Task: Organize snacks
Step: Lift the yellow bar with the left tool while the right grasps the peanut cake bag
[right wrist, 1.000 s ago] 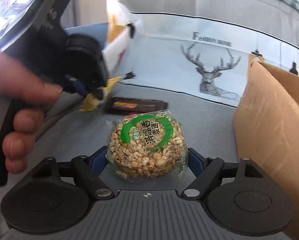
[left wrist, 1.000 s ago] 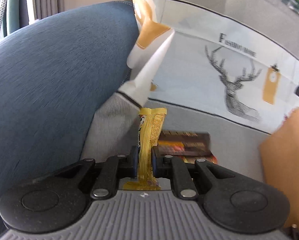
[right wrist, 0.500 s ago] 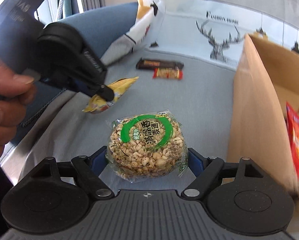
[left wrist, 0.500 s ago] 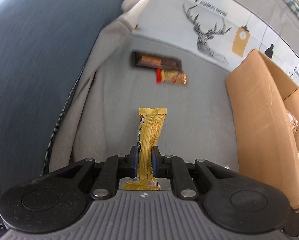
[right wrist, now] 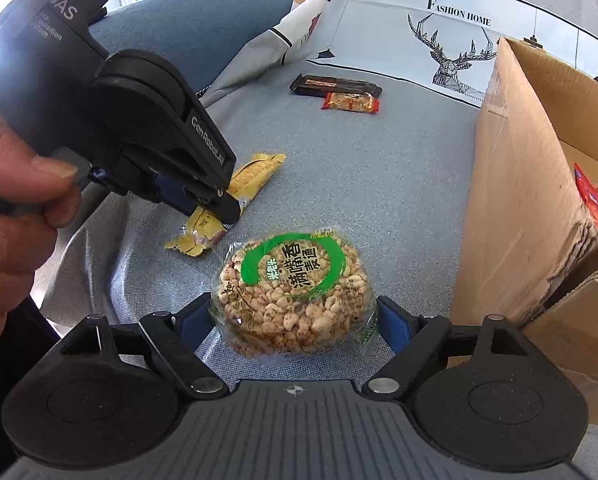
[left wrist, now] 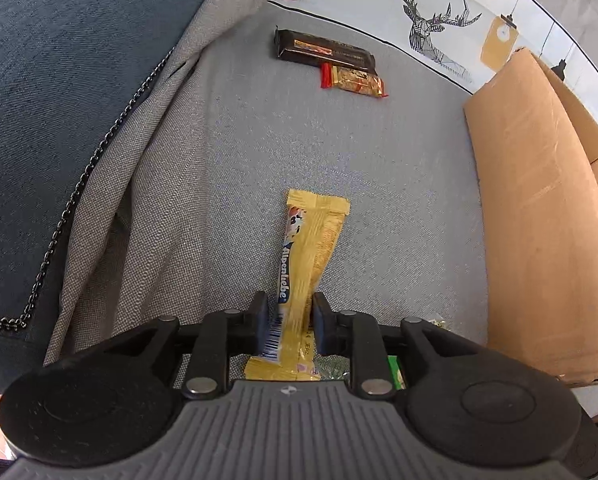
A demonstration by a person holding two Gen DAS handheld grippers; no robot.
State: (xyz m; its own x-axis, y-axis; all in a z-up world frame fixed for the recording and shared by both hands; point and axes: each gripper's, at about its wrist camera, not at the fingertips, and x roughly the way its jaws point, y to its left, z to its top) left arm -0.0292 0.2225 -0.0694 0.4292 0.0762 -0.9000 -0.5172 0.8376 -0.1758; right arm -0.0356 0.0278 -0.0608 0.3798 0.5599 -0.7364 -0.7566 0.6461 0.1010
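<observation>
Left hand-held gripper (left wrist: 287, 322) pinches yellow Alpenliebe candy stick (left wrist: 305, 268), frame centre. Right hand-held gripper (right wrist: 295, 320) clamps round puffed-grain cake (right wrist: 295, 292), lower centre; cardboard box (right wrist: 531, 184) at right.

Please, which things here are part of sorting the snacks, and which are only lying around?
Part of the job:
- yellow candy stick, held in the left gripper
- round puffed grain cake, held in the right gripper
- dark bar and small red-ended snack, on the sofa
- cardboard box, with snacks inside

Only lying around:
- deer-print cover
- blue cushion
</observation>
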